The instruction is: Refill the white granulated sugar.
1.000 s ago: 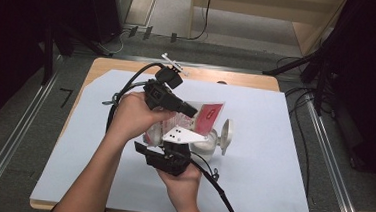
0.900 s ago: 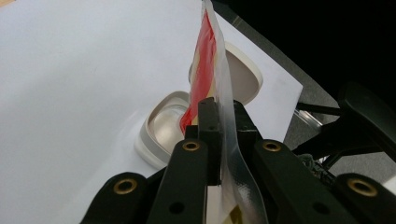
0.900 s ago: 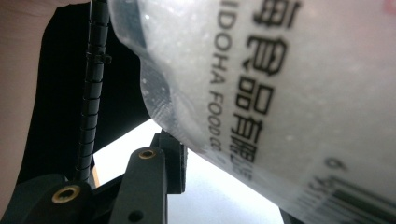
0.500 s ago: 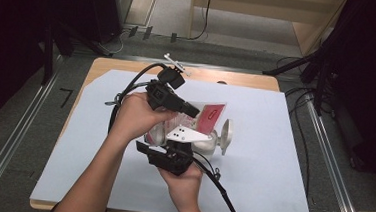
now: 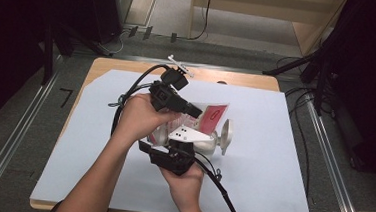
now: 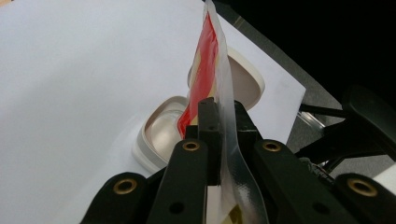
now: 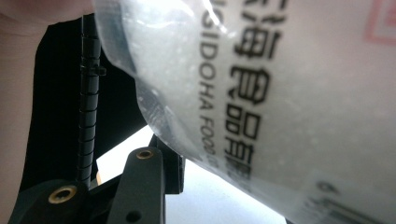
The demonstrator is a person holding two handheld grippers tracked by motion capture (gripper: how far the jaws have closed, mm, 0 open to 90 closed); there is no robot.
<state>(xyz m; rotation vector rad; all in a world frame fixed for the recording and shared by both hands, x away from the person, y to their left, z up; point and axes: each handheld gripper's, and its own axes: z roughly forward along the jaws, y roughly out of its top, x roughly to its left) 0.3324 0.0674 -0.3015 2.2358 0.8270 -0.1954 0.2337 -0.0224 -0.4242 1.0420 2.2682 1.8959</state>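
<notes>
A plastic pouch [image 5: 210, 112], clear with a red printed panel, is held up over the table between both grippers. My left gripper [image 5: 195, 110] is shut on the pouch's thin upper edge [image 6: 212, 60], its jaws pinched flat together [image 6: 222, 112]. Below it my right gripper [image 5: 173, 146] points up at the pouch's full lower part [image 7: 280, 93], which carries black print and rests against the one finger [image 7: 144, 182] I can see; the other finger is hidden behind the bag. Under the pouch an open beige container [image 6: 159, 135] lies on the table, its lid [image 6: 247, 77] just beyond.
The white sheet [image 5: 272, 167] covers most of the wooden table [image 5: 248, 79]. Black cables [image 5: 137, 82] trail from the left gripper toward the back edge, and another cable [image 5: 220, 188] runs off the front. Floor rails [image 5: 323, 145] flank both sides.
</notes>
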